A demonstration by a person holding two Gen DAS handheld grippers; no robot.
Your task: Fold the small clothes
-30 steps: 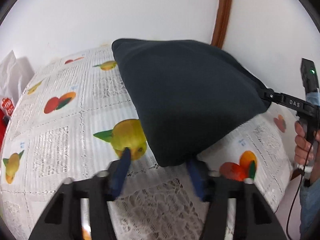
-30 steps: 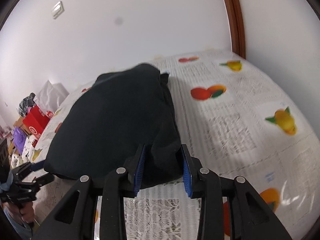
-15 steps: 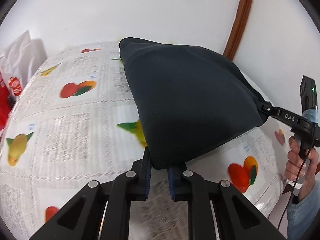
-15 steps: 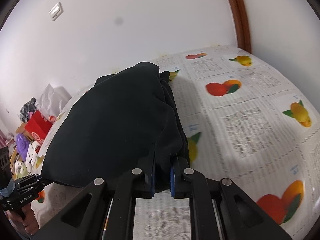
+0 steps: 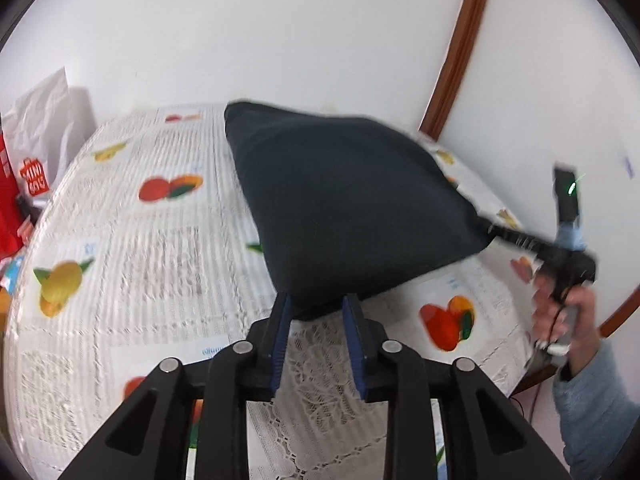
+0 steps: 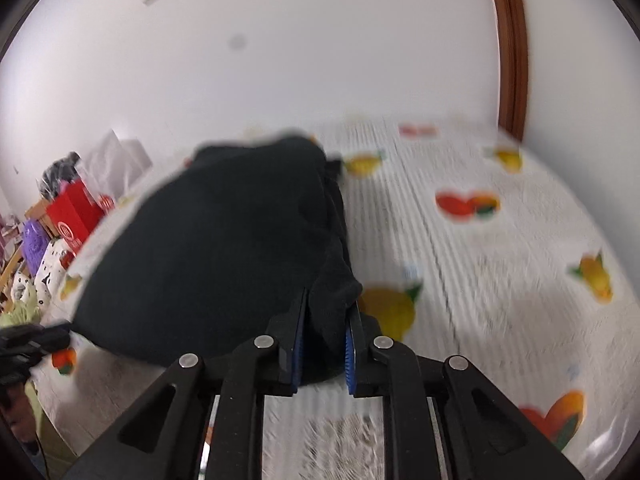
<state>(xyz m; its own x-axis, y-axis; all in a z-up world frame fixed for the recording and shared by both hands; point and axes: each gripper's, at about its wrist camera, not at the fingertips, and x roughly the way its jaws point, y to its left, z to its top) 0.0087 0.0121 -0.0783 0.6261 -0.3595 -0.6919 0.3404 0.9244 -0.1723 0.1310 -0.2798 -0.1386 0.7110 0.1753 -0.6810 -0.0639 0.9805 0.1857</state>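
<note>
Cloth (image 5: 352,208) corners: you're pinching one in each gripper, left (image 5: 316,320) having just loosened, right (image 6: 326,328) bunching fabric, keeping it taut for folding.

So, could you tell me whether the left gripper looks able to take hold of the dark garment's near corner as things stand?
Probably yes. The dark garment's near corner already sits between the left gripper's jaws, which have just been opening, so they may hold it only loosely. Nothing stands in the way on the tablecloth.
</note>
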